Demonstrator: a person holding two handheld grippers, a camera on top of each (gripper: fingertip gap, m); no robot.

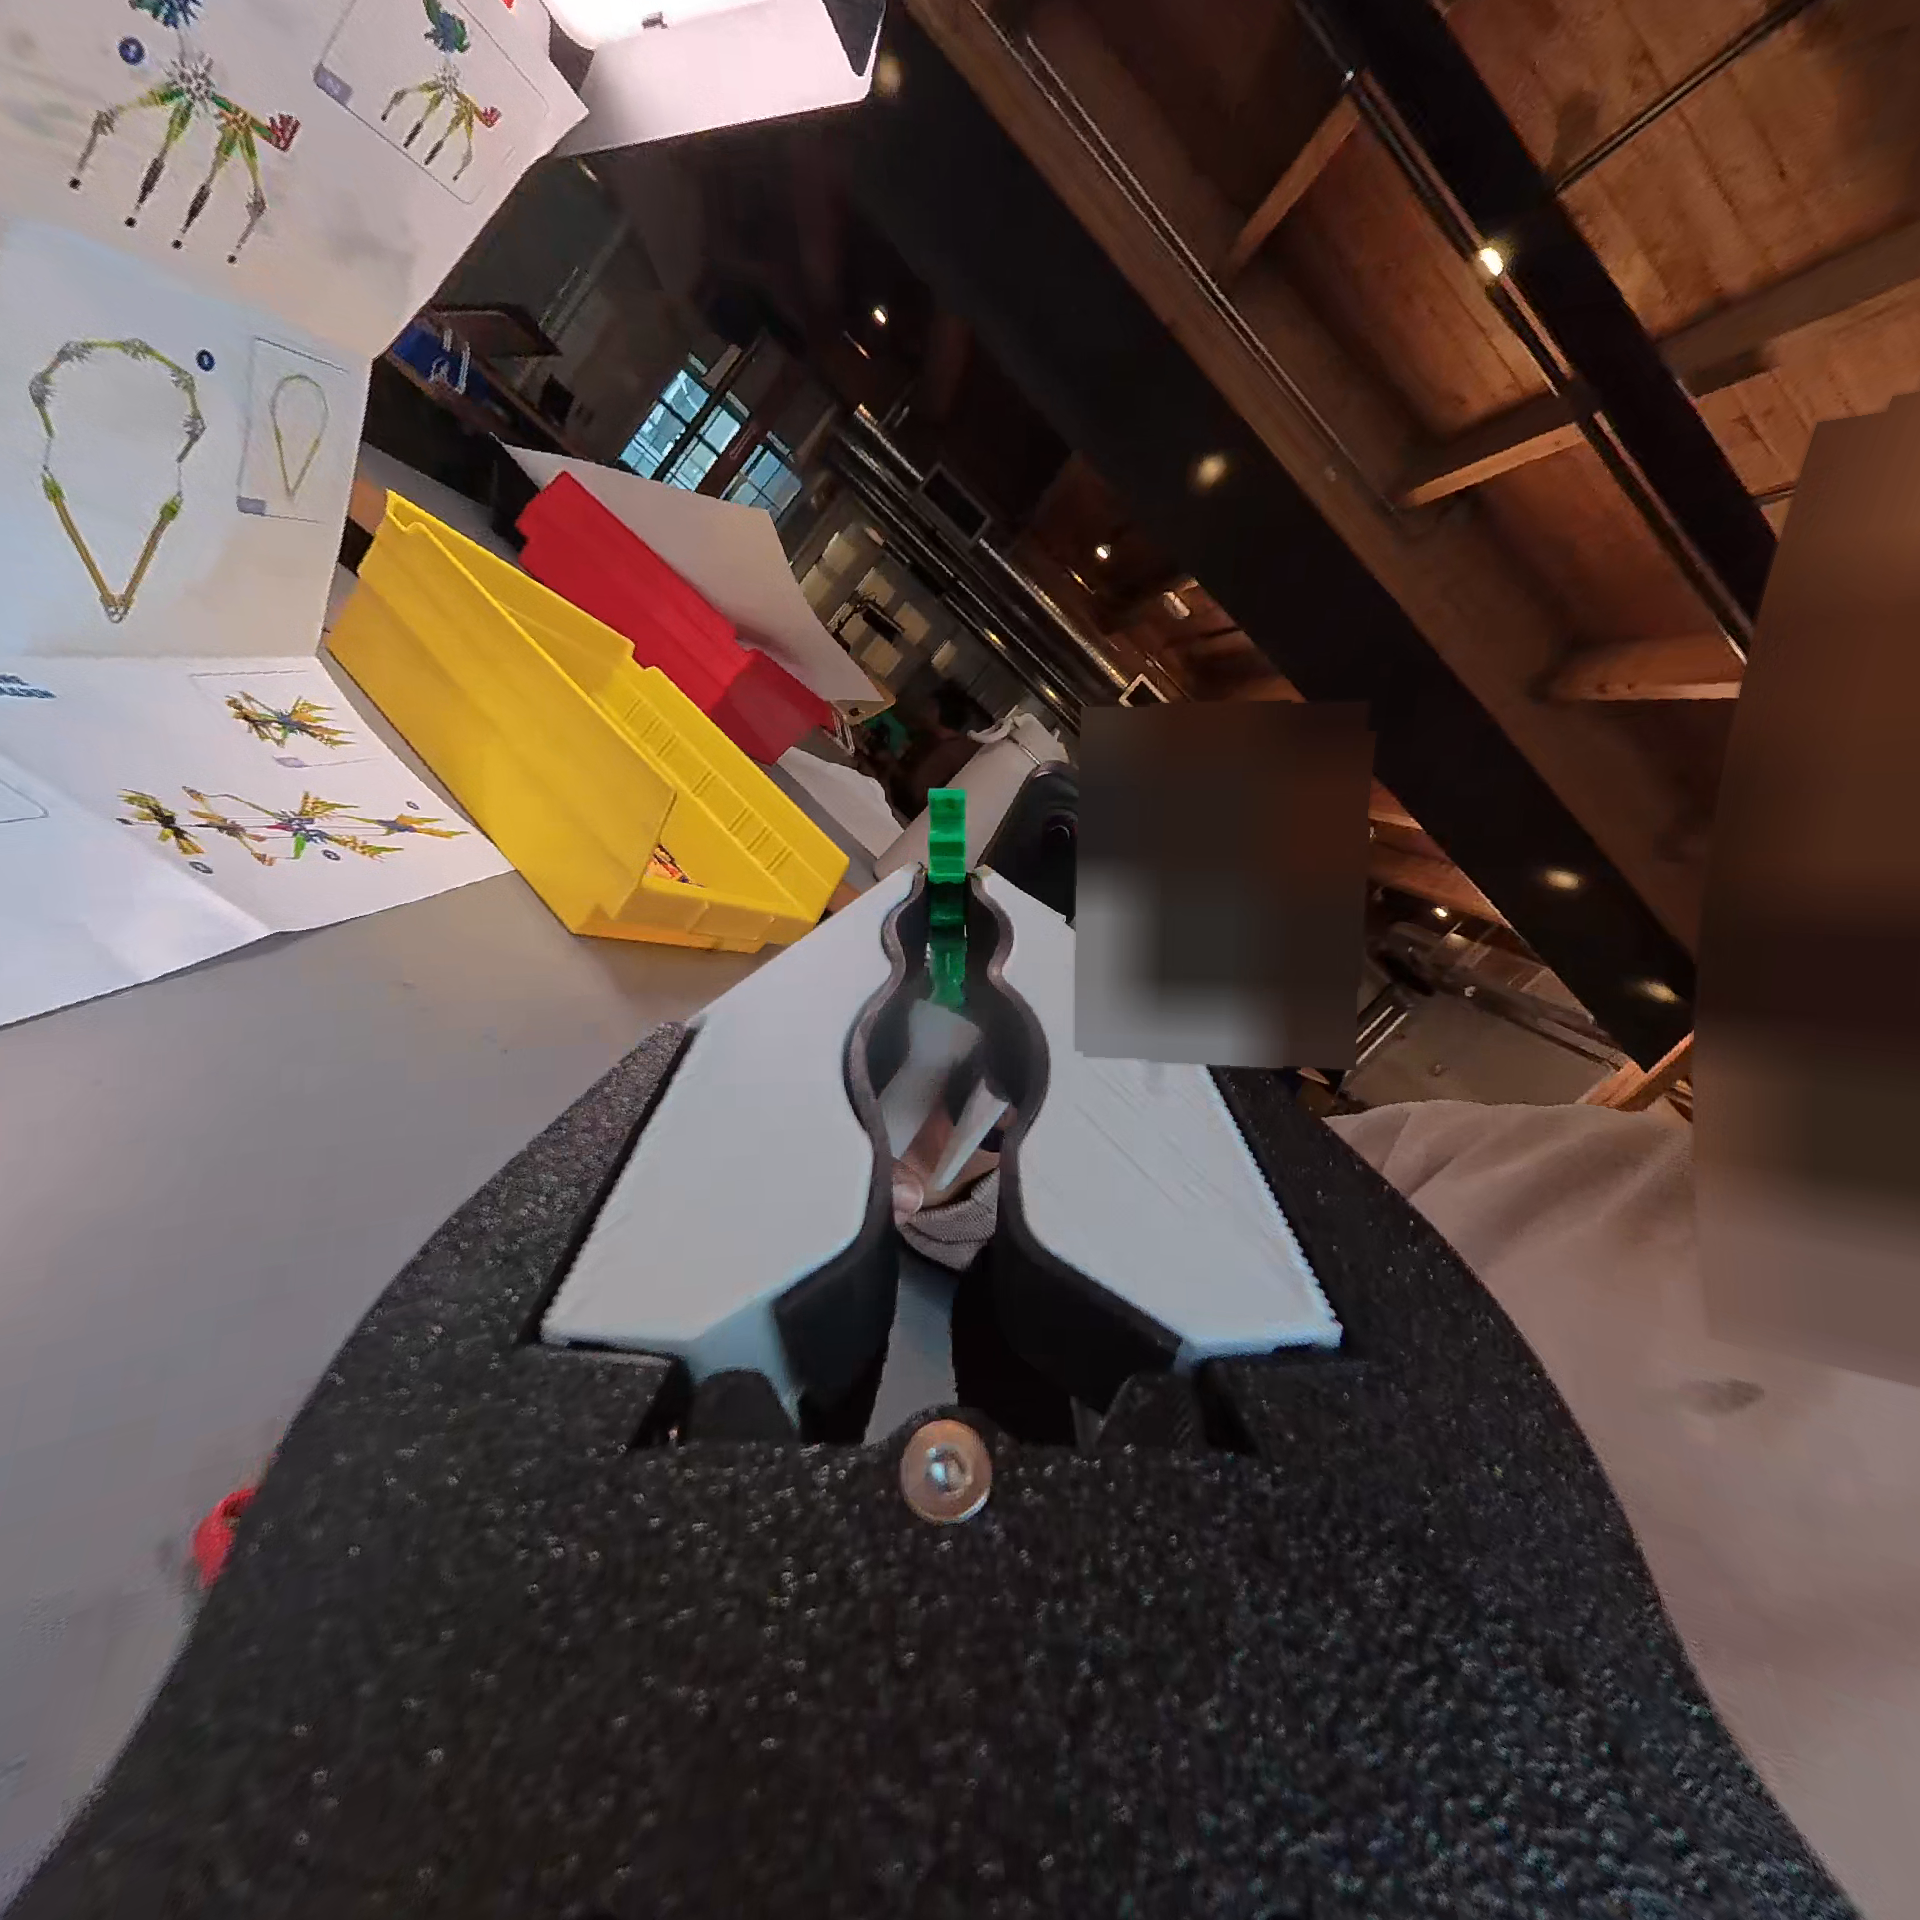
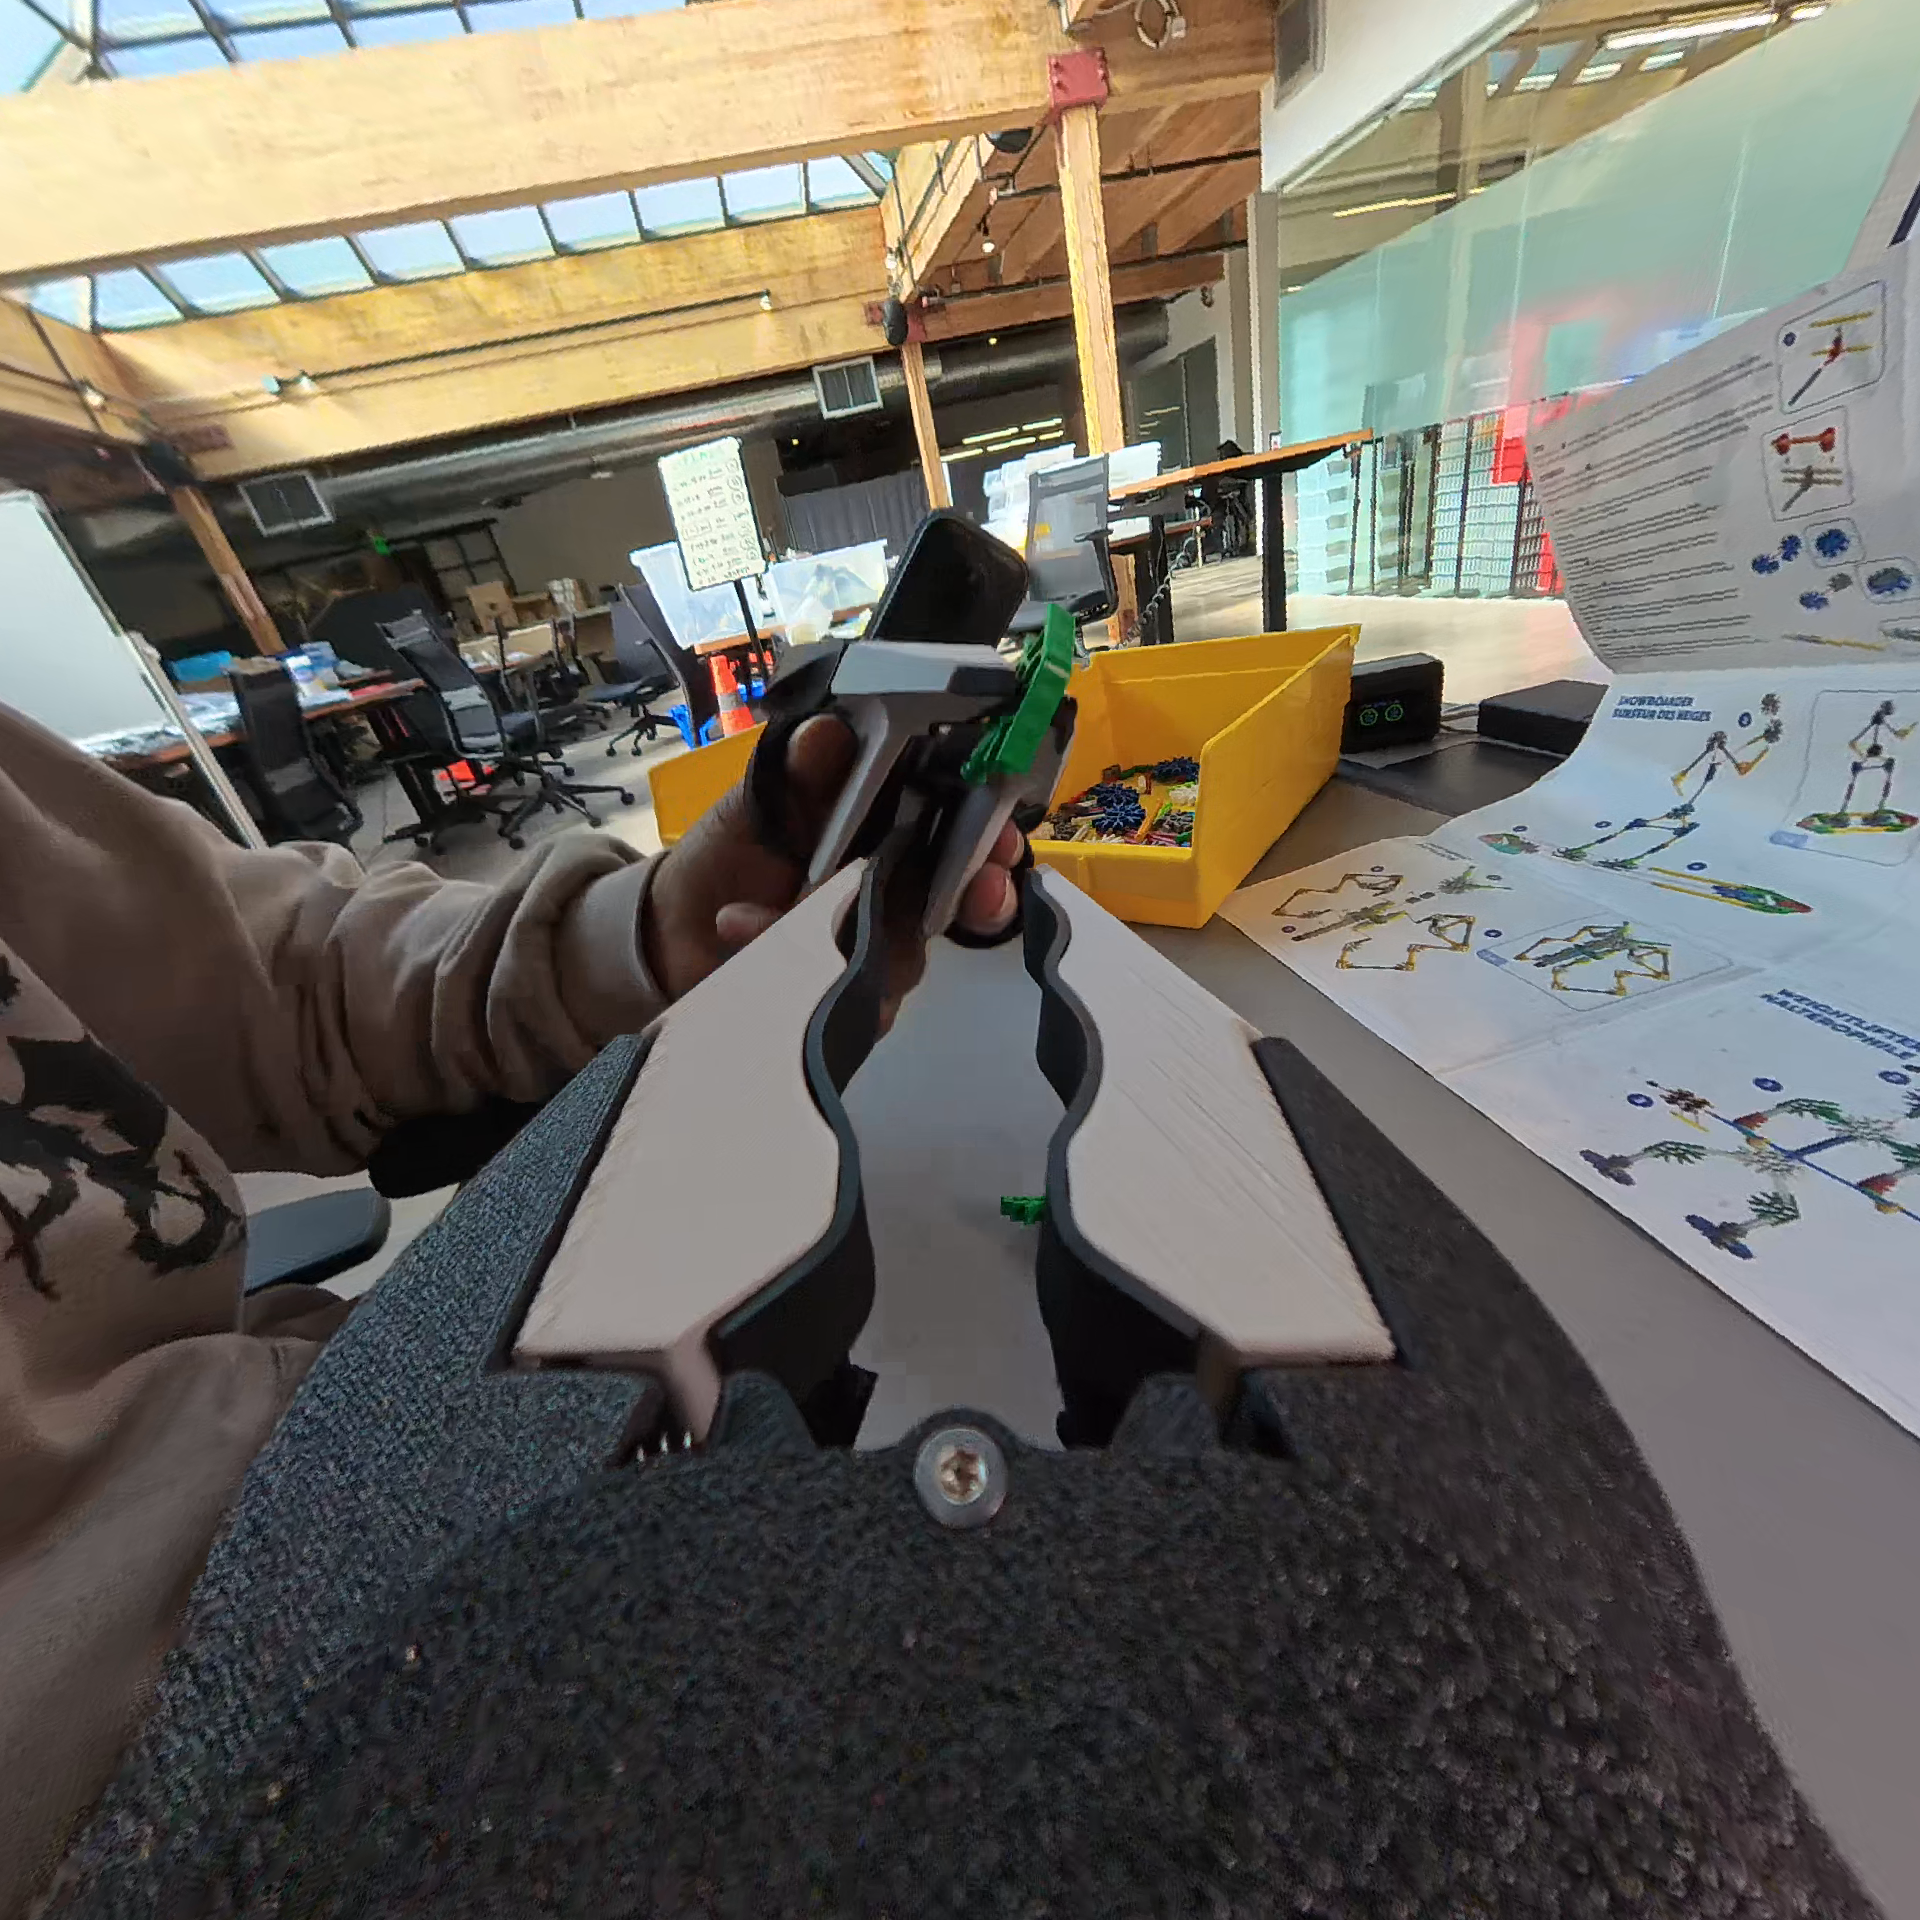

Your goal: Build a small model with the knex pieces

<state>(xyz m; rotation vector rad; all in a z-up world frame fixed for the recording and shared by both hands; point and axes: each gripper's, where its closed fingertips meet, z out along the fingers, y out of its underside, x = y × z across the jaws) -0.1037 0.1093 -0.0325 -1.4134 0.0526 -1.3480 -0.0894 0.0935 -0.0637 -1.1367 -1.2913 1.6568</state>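
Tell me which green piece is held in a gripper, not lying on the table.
The long green piece, clamped in the left gripper in midair; the small green piece lies loose on the table.

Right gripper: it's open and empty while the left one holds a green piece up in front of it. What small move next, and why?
Probably ease the right gripper forward toward the green piece, jaws kept open. The left gripper is shut on that piece, which sticks out past its fingertips, and the right one holds nothing. A second small green part lies on the grey table below, untouched.

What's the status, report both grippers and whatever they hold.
Left gripper shut on green rod, held aloft. Right gripper open, empty. Small green piece on table below; yellow bin beyond.
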